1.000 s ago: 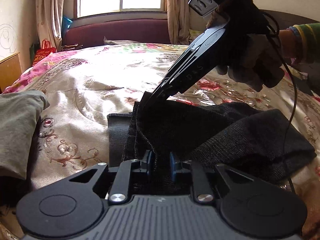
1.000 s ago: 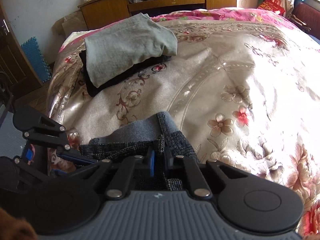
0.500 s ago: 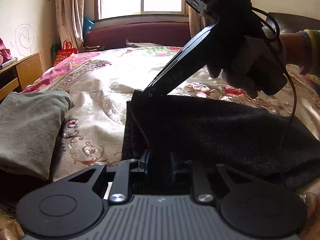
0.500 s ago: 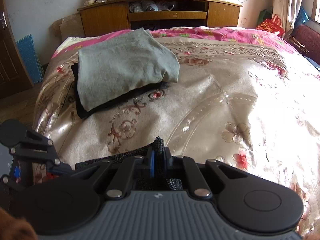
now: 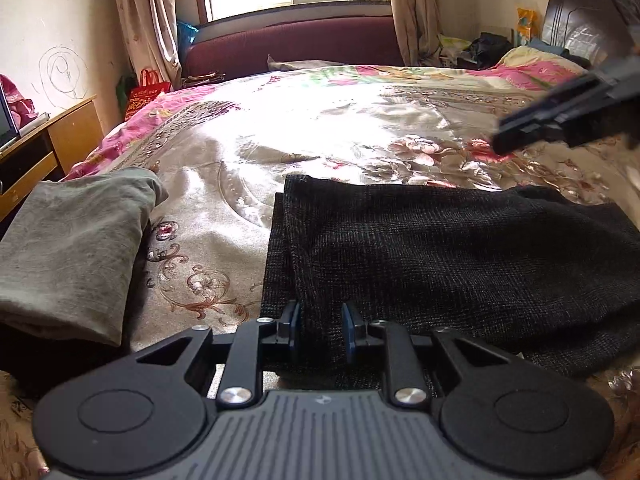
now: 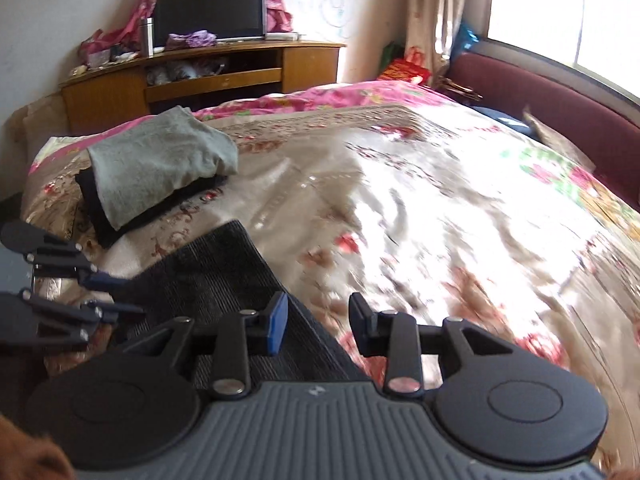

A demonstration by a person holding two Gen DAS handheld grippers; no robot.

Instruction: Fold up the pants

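Note:
The dark knit pants (image 5: 440,256) lie folded flat on the flowered bedspread (image 5: 320,128). My left gripper (image 5: 320,328) sits low at their near edge with a ridge of the dark fabric filling the gap between its blue pads; its jaws are opening slightly. The right gripper (image 6: 318,320) is opening too, its jaws apart with nothing between them, and it hovers just past the pants' (image 6: 224,280) far edge. In the left wrist view the right gripper (image 5: 516,132) shows blurred at the upper right, clear of the cloth. The left gripper (image 6: 120,294) appears at the left edge of the right wrist view.
A folded grey garment (image 5: 80,248) rests on a black one at the bed's corner (image 6: 160,168). A wooden TV cabinet (image 6: 200,76) stands beyond the bed. A maroon bench (image 5: 292,44) runs under the window. Wide bedspread stretches beyond the pants.
The right gripper let go of the pants' corner and swung away up and to the right. The dark cloth now lies flat. The left gripper stayed on the near edge.

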